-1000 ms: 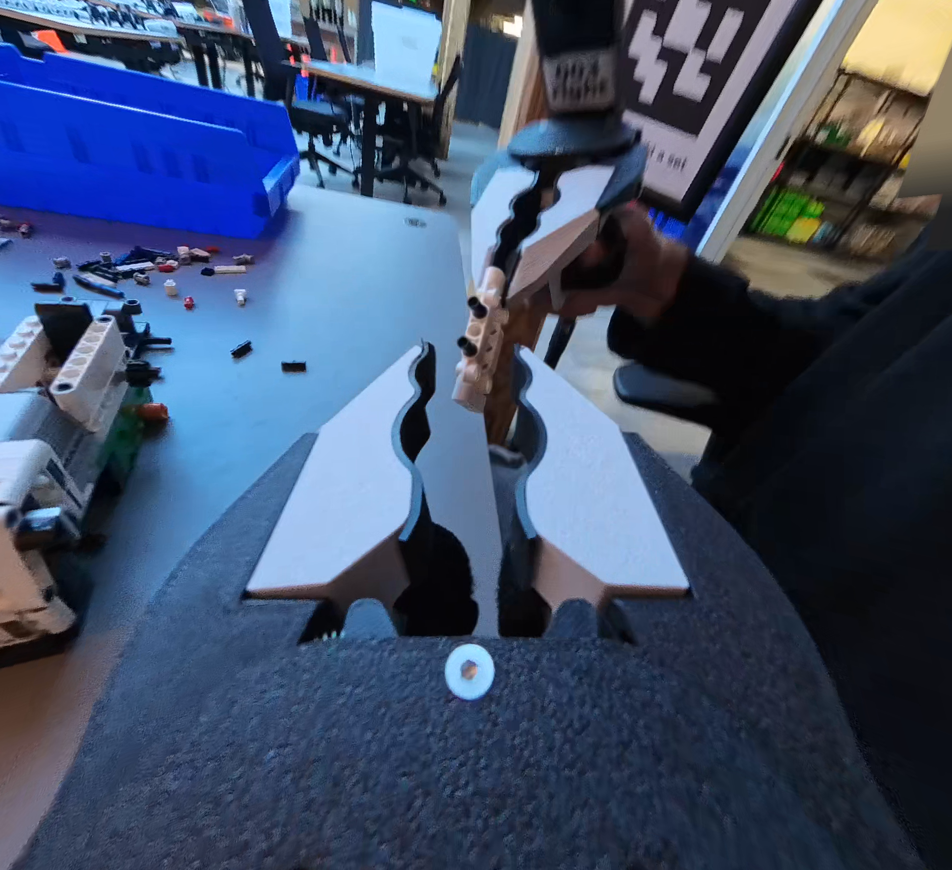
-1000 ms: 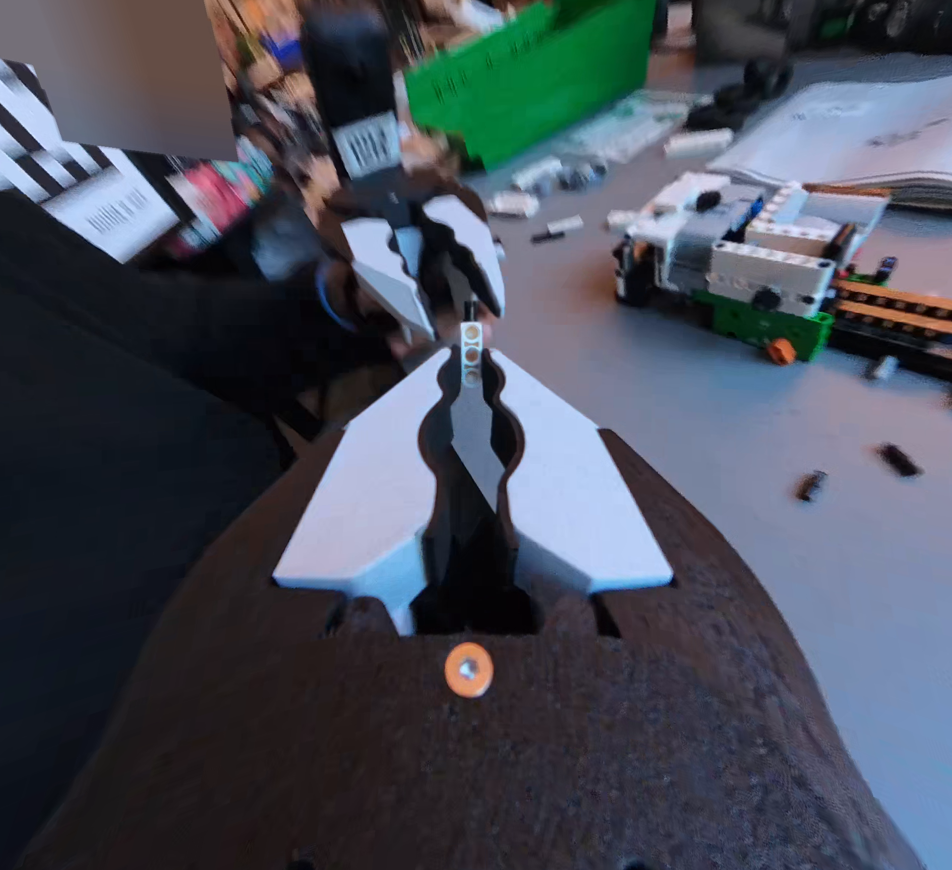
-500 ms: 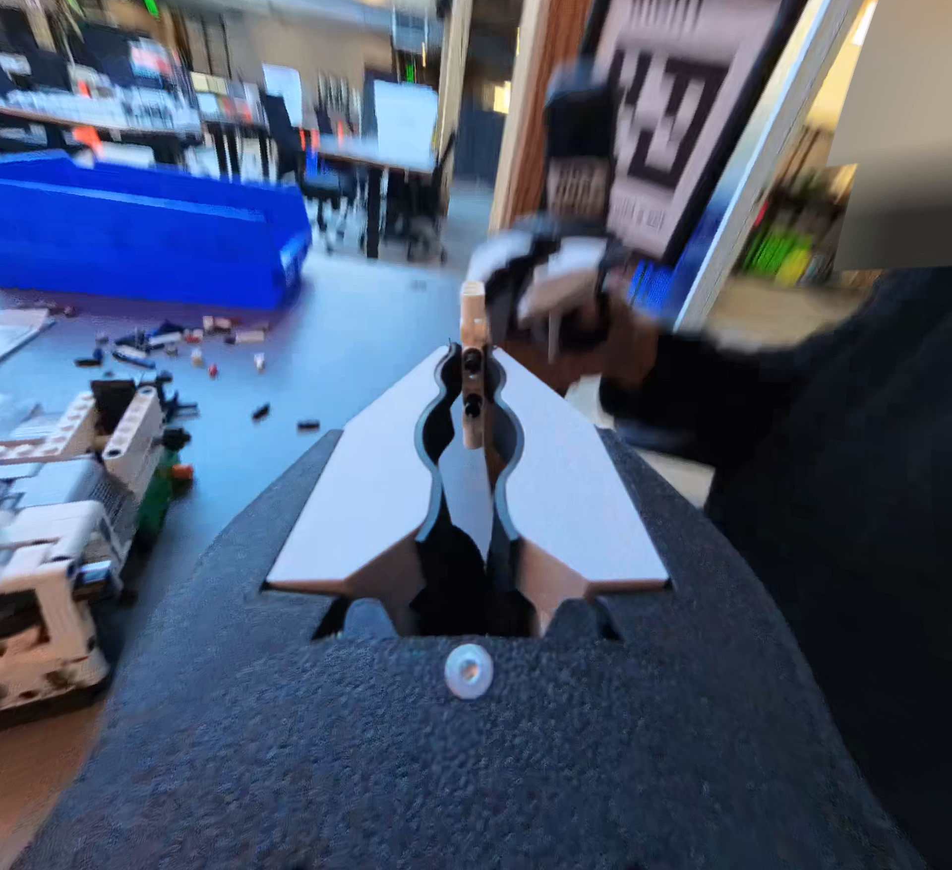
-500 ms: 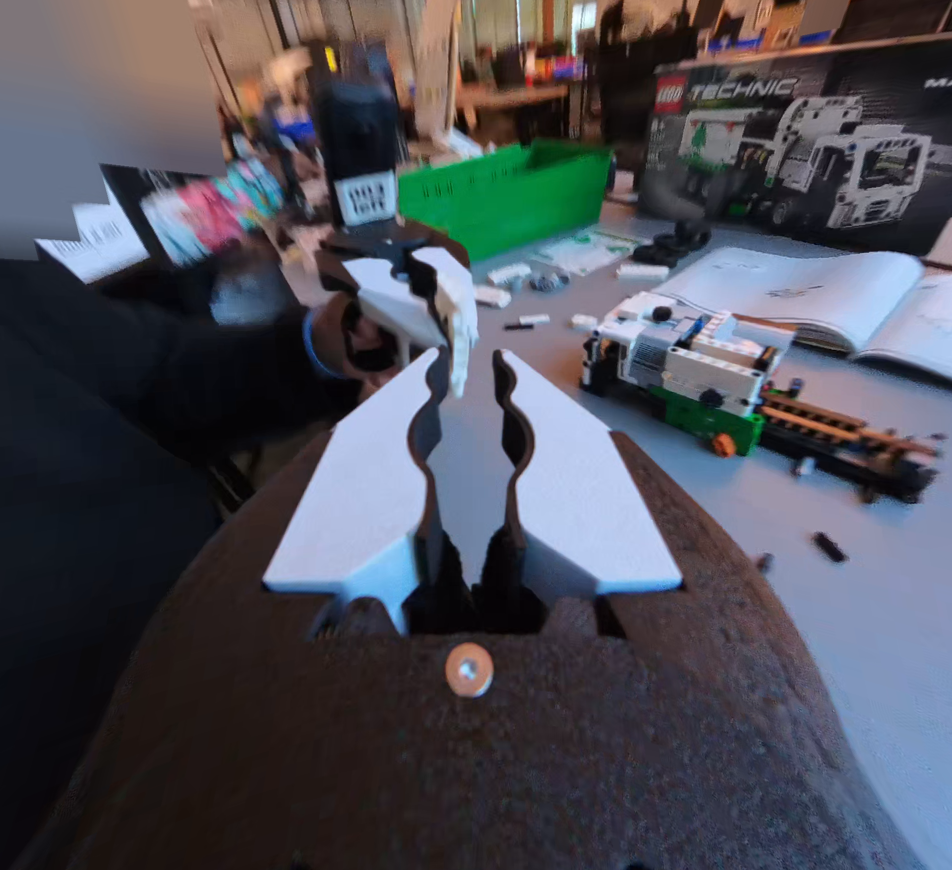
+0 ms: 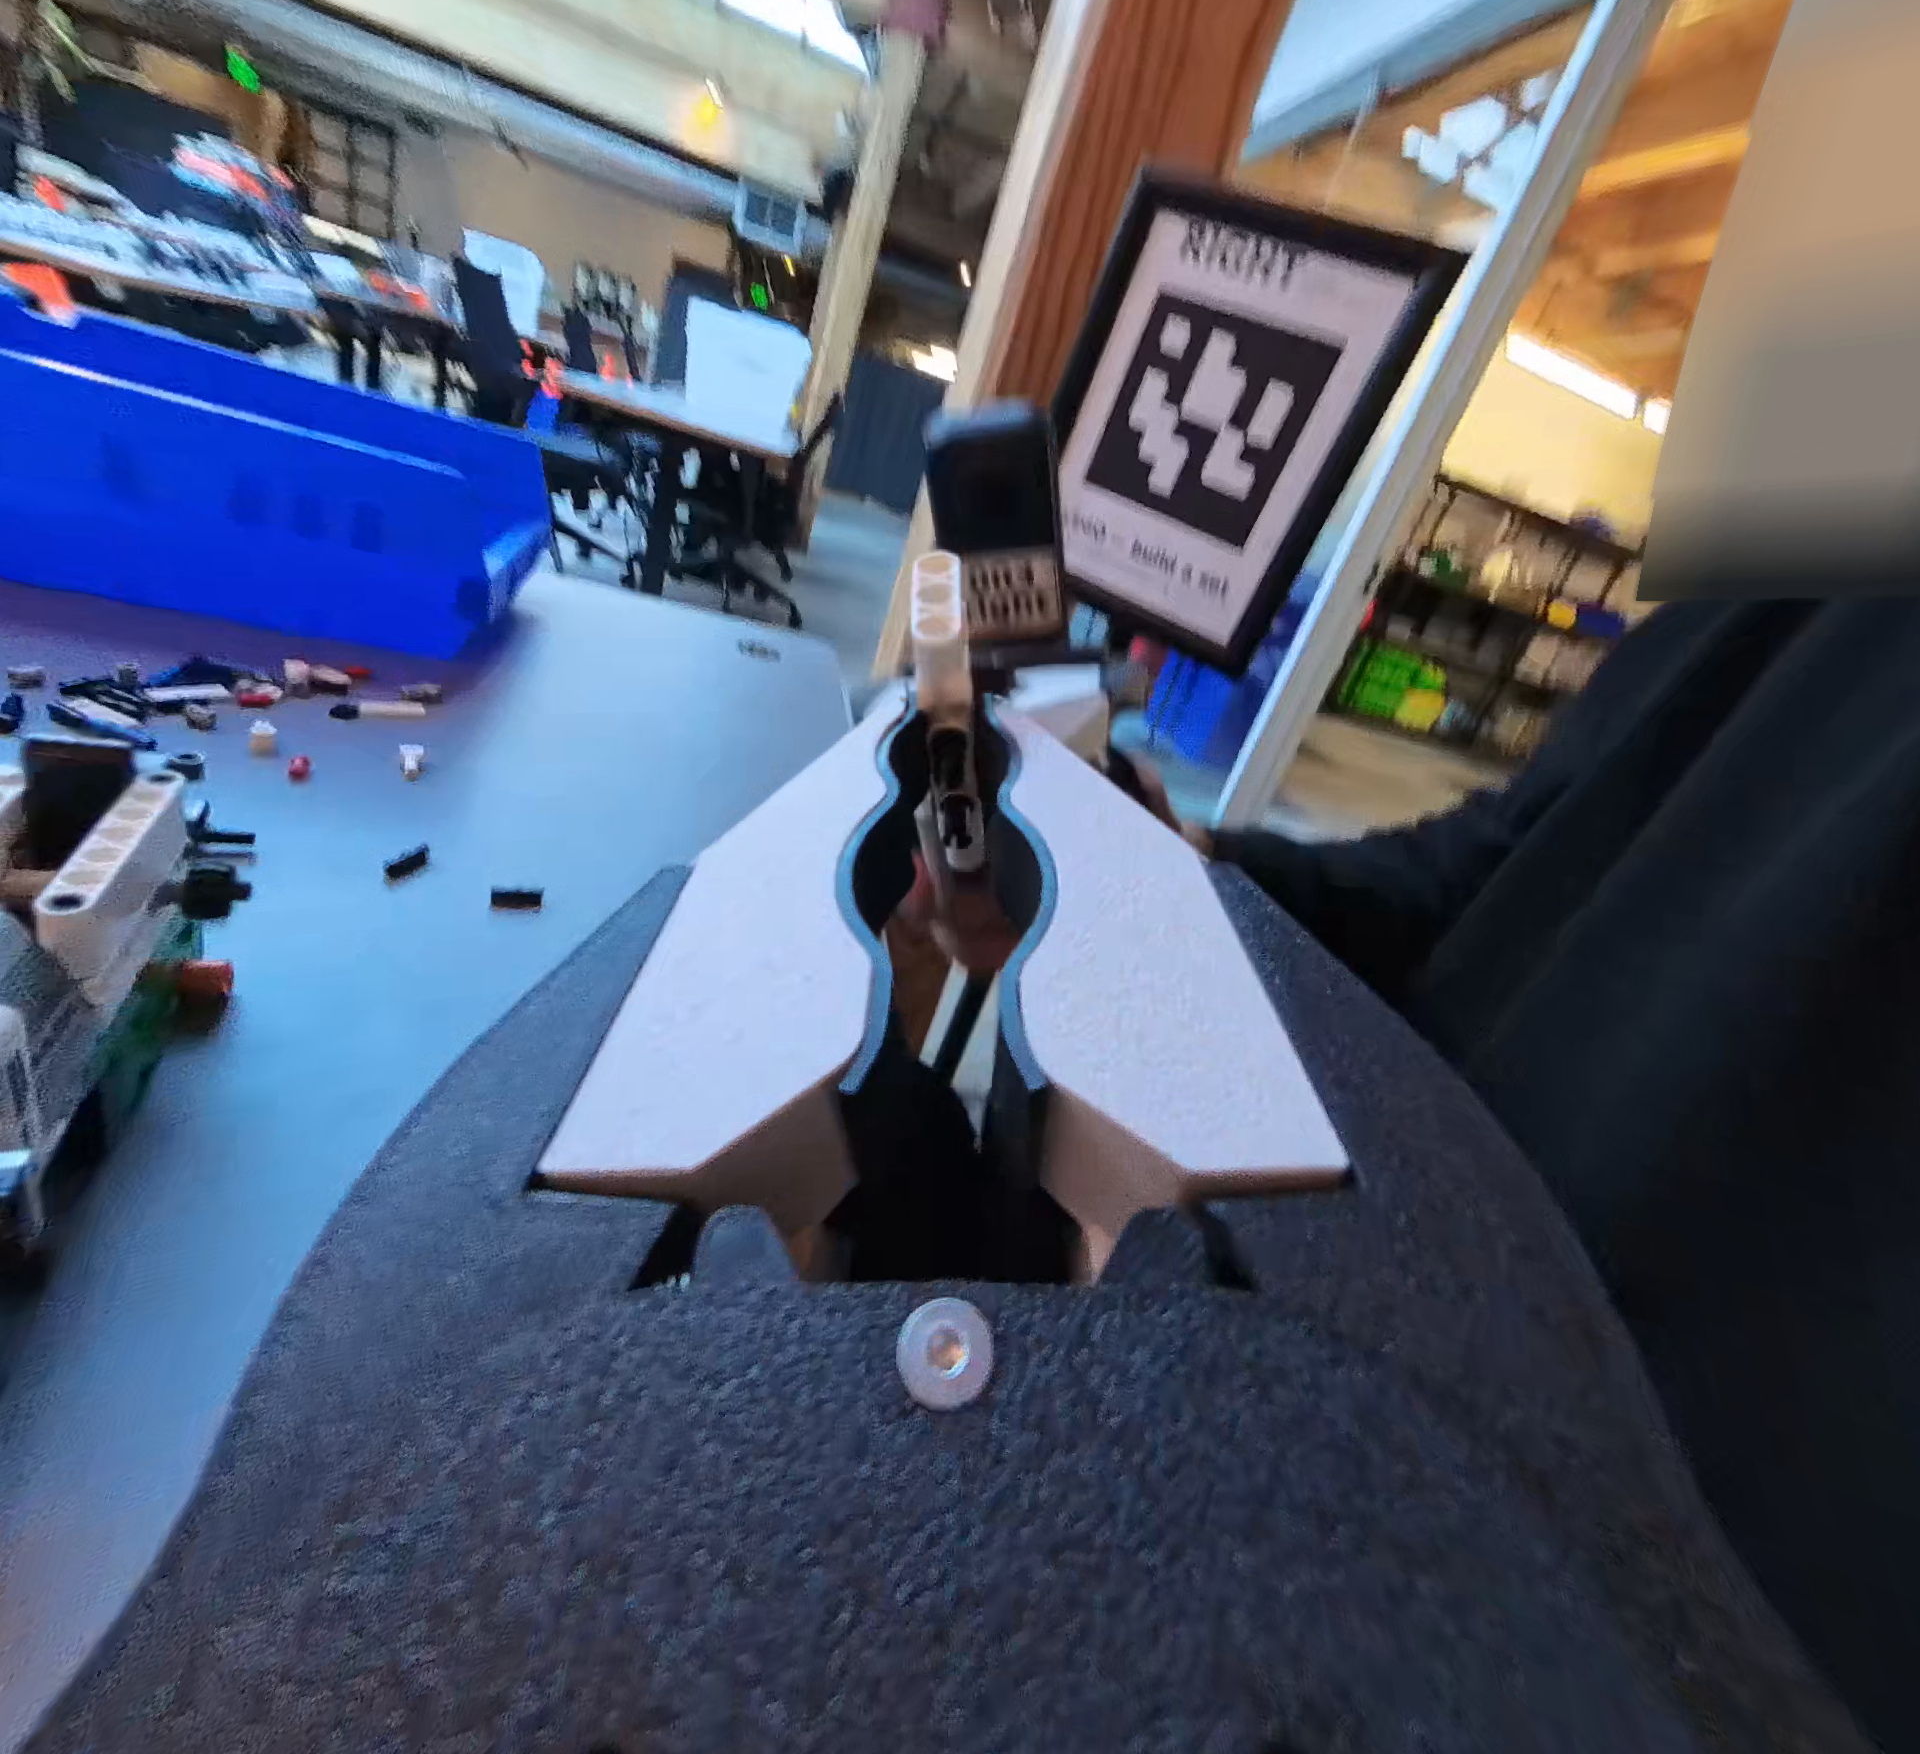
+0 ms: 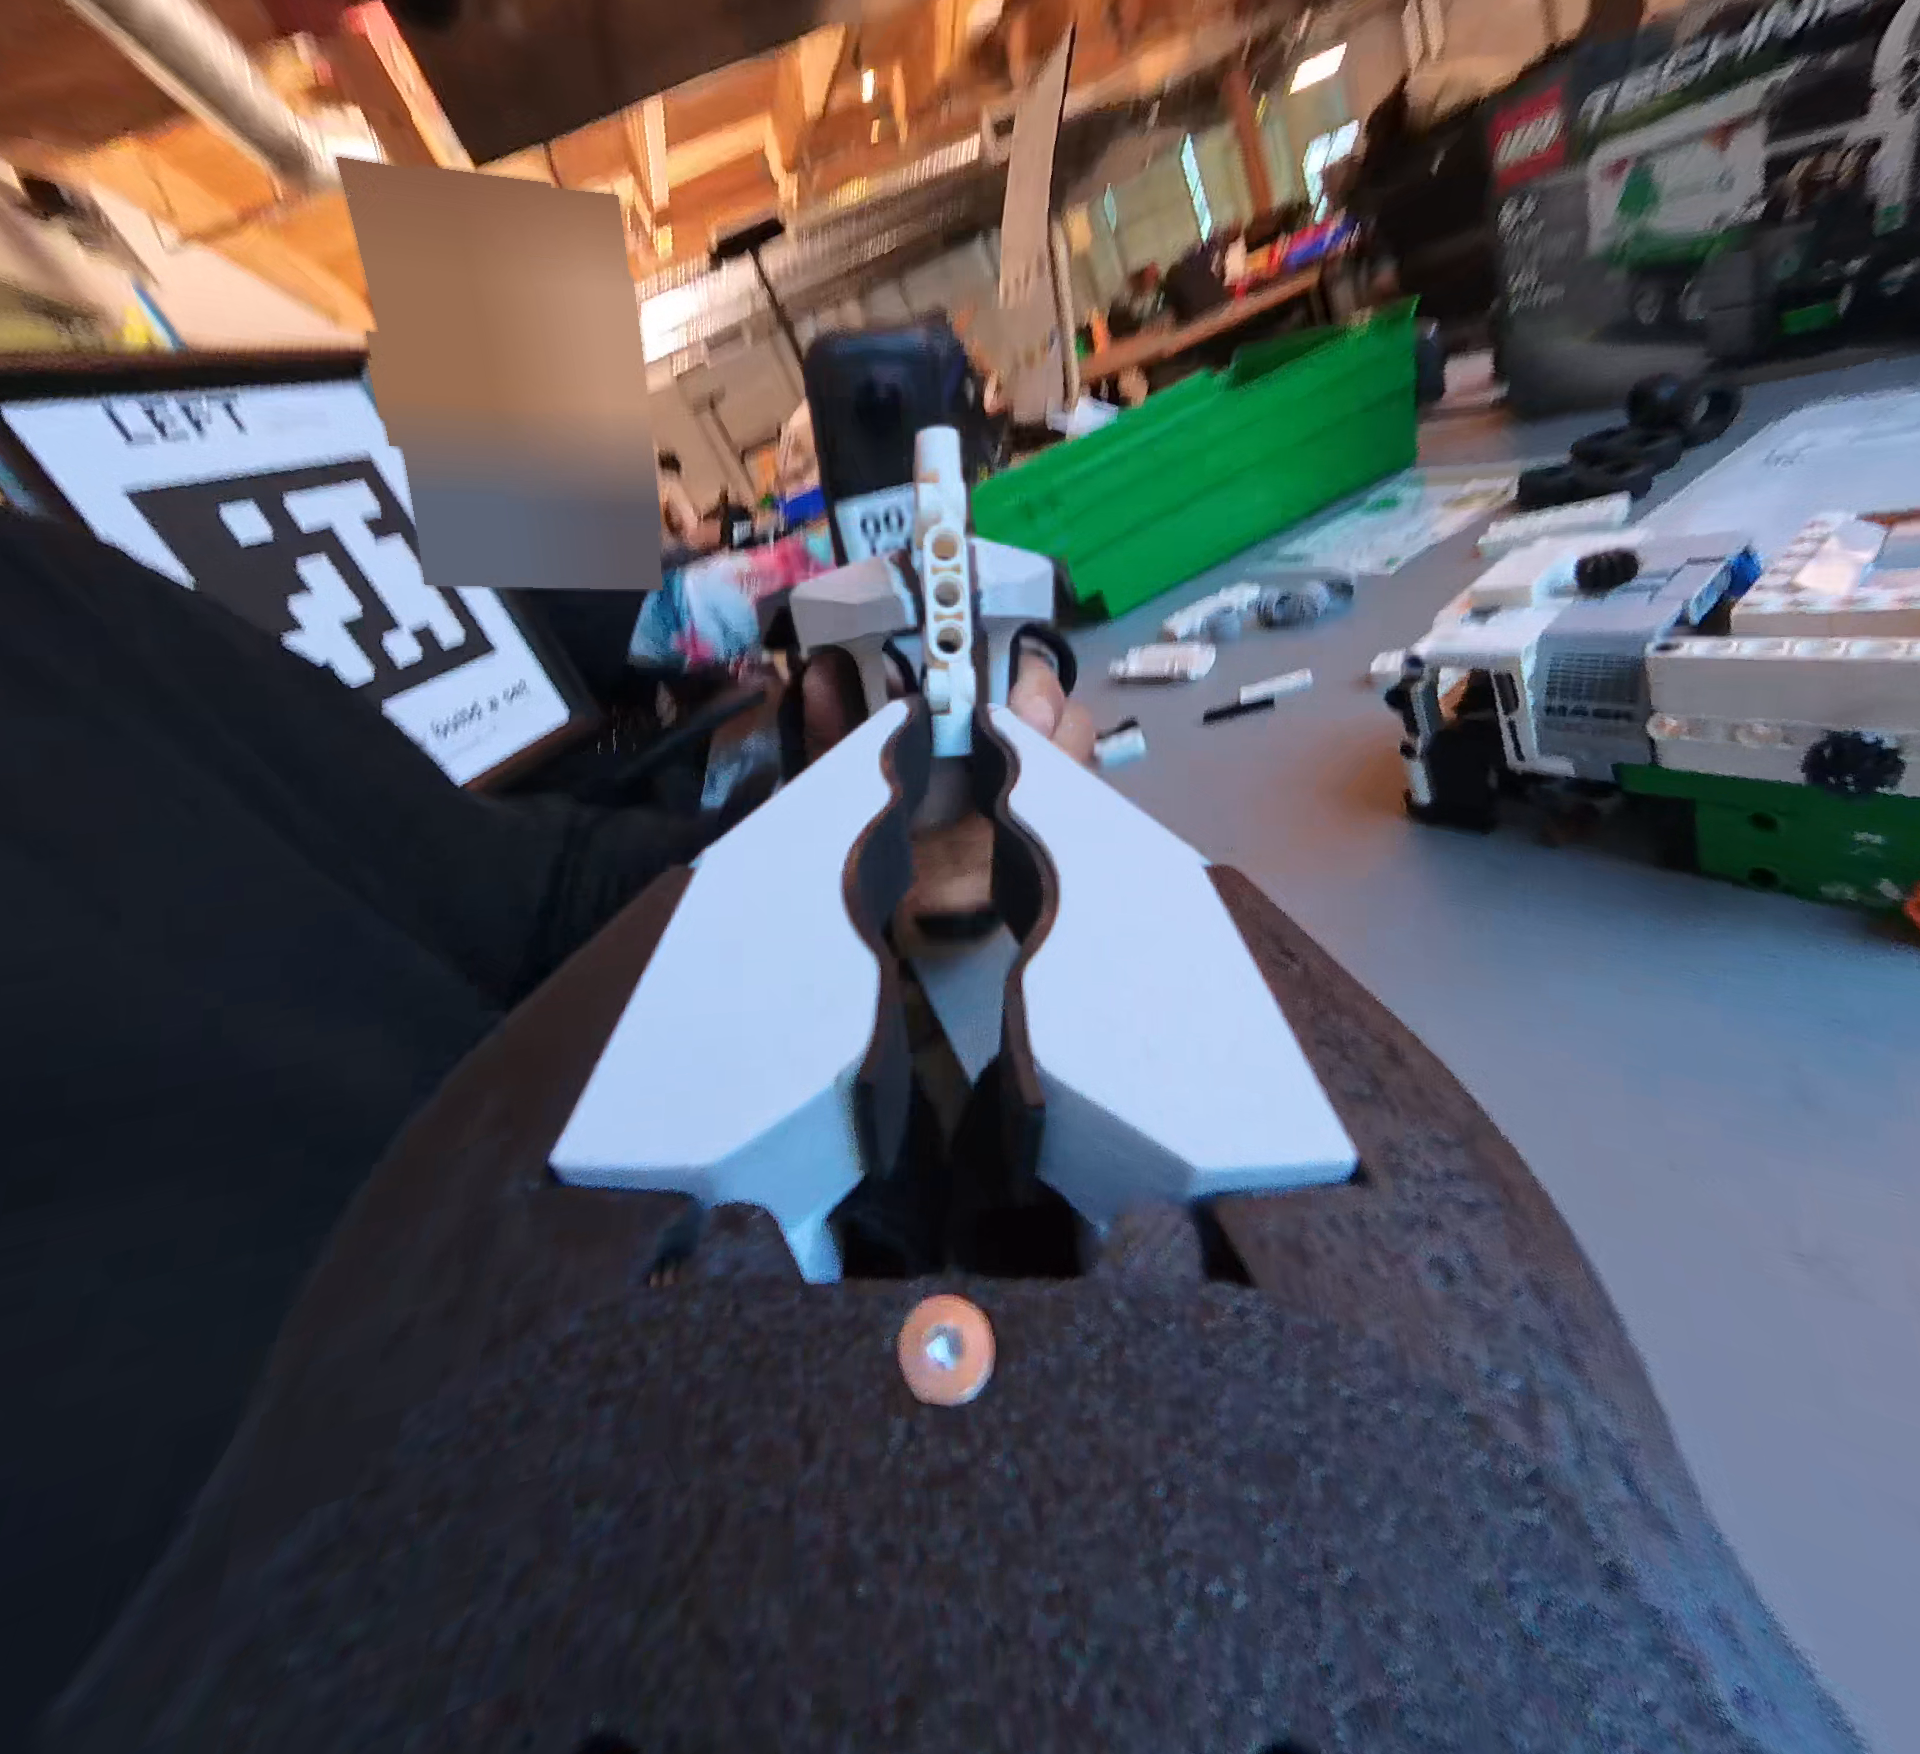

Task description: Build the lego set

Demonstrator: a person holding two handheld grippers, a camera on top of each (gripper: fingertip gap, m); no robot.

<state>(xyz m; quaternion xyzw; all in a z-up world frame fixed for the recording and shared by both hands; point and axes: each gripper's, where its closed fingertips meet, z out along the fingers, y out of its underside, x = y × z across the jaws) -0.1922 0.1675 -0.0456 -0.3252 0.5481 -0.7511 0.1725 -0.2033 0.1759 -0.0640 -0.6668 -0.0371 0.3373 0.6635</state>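
Note:
A white beam with holes (image 5: 938, 613) stands upright between my two grippers, which face each other above the table's near edge. My left gripper (image 5: 951, 717) is shut on it, and black pins show on the beam inside the jaws. In the right wrist view the beam (image 6: 945, 582) rises from my right gripper (image 6: 951, 722), which is shut on its lower end. The left gripper (image 6: 935, 613) sits just behind the beam. The part-built white and green truck (image 5: 94, 883) stands on the grey table (image 5: 582, 769); it also shows in the right wrist view (image 6: 1662, 696).
Loose small pieces (image 5: 260, 696) lie before a blue bin (image 5: 260, 499). A green bin (image 6: 1195, 468), black tyres (image 6: 1631, 447), an open instruction book (image 6: 1787, 468) and the set's box (image 6: 1714, 146) stand at the back. A person's dark sleeve (image 5: 1662, 977) is close by. My left and right fingertips are right by each other.
Both grippers have risen and tilted upward. The right gripper, open half a second ago, has closed on the beam that the left gripper took over from it.

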